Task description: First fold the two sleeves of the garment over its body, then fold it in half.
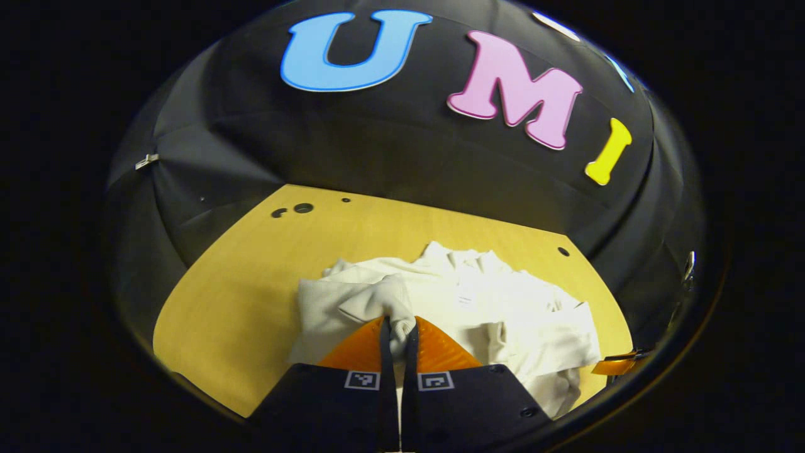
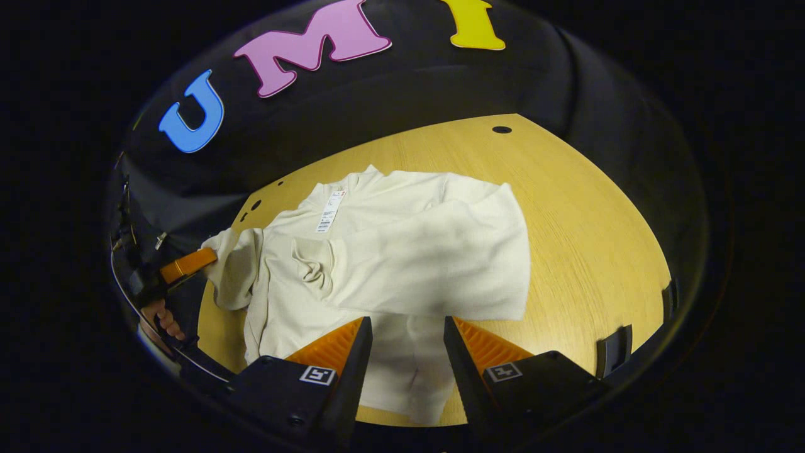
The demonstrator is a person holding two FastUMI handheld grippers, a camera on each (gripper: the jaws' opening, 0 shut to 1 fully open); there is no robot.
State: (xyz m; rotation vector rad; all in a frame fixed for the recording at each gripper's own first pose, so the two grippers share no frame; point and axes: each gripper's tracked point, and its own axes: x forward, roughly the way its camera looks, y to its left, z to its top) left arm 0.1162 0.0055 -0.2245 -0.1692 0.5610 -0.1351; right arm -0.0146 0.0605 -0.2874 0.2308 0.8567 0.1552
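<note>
A cream long-sleeved garment [image 2: 402, 251] lies spread on the wooden table [image 2: 597, 239], with a white tag [image 2: 330, 211] at its collar. One sleeve [image 2: 440, 258] is folded across the body. My right gripper [image 2: 407, 332] stands open over the garment's near edge, nothing between its orange fingers [image 2: 343, 343]. In the left gripper view, my left gripper [image 1: 398, 328] is shut on the other sleeve [image 1: 377, 299], lifted a little at the garment's [image 1: 490, 308] side. The right gripper view shows that left gripper [image 2: 187, 264] at the far left, holding the sleeve end [image 2: 231, 267].
The table has small round holes near its far edge [image 2: 501, 129] [image 1: 302, 207]. Bare wood lies to the right of the garment in the right gripper view. A hand [image 2: 163, 319] holds the left gripper at the left rim. The booth's black cloth wall [image 1: 402, 145] rises behind the table.
</note>
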